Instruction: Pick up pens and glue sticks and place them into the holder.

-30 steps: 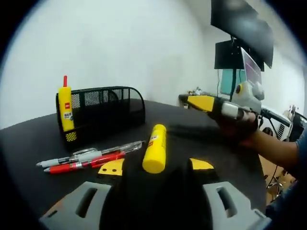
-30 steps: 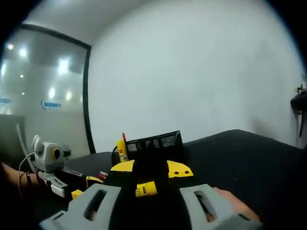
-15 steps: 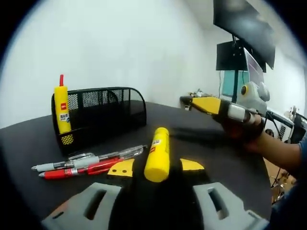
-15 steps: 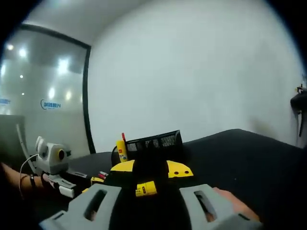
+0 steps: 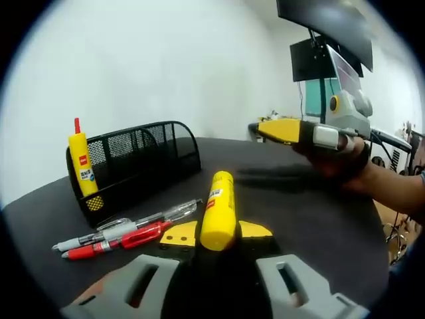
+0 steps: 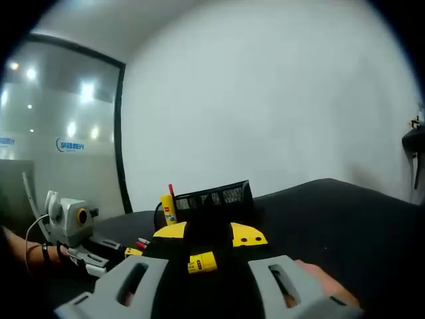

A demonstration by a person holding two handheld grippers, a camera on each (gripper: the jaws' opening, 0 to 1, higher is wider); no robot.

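My left gripper (image 5: pixel 216 232) is clamped on a yellow glue stick (image 5: pixel 218 210), its long axis pointing straight ahead; my right gripper's (image 6: pixel 207 240) state I cannot tell.

A round table (image 5: pixel 319 219) with a matte black top carries a black wire-mesh holder (image 5: pixel 143 163) near its far edge. Just in front of the holder, a red pen (image 5: pixel 126 240) and two clear-barrelled pens (image 5: pixel 129 224) lie side by side, touching, flat on the black top.
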